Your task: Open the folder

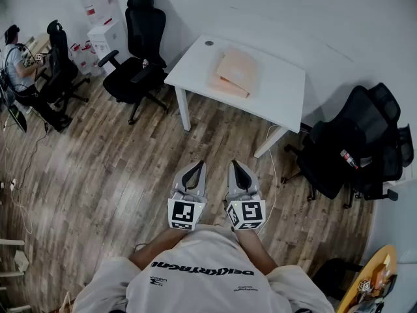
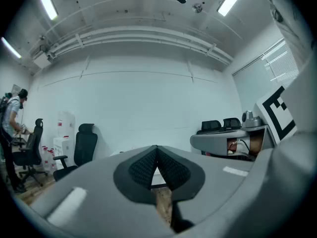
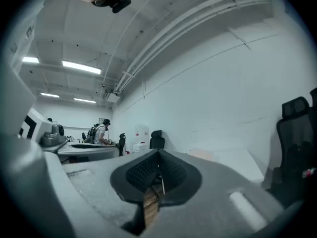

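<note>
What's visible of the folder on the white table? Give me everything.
The folder is pale peach, thin and flat, card or plastic by its look. It lies seemingly closed on the white table, toward the wall side, its upper layer skewed slightly over the lower. Only the table touches it.

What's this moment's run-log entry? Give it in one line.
left tool: shut, empty | right tool: shut, empty | folder: flat on white table, both tools well short of it

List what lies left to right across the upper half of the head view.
Seated person → black chair beside them → black office chair by the table → peach folder → cluster of black chairs.
</note>
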The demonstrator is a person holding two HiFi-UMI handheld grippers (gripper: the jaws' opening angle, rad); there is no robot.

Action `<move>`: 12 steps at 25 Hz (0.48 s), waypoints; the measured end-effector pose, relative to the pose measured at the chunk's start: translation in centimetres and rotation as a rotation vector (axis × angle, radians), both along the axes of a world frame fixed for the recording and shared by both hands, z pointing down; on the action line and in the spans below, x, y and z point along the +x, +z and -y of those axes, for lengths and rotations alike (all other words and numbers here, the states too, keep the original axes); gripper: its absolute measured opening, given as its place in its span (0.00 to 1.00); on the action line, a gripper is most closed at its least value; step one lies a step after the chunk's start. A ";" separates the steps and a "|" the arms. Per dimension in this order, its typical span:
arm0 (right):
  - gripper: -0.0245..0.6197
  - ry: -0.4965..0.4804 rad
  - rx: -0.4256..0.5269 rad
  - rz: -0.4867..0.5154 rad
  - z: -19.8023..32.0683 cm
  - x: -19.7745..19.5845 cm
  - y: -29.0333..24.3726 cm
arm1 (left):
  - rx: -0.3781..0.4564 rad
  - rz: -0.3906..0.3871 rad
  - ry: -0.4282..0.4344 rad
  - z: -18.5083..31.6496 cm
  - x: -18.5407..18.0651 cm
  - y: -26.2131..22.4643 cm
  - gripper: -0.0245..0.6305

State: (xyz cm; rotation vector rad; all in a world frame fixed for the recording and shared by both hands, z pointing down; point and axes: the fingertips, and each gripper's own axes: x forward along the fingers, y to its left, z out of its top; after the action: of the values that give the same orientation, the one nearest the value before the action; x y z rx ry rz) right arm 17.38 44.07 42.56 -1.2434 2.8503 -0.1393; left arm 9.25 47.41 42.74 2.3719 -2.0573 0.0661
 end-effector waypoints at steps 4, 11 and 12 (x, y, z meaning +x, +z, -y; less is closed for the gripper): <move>0.04 -0.005 0.016 -0.008 0.3 1.6 0.0 | 0.000 -0.009 -0.002 0.4 1.6 0.3 0.02; 0.04 -0.022 0.045 0.021 0.2 3.7 -0.7 | -0.009 0.013 -0.016 0.3 3.6 0.4 0.02; 0.04 -0.026 0.041 0.025 0.3 4.0 -0.6 | -0.008 0.013 -0.023 0.3 3.8 0.4 0.02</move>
State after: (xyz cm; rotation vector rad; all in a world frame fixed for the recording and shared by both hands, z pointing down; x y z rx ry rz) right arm 21.37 43.76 41.92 -1.1893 2.8345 -0.0962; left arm 13.03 47.08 43.13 2.3486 -2.0858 0.0892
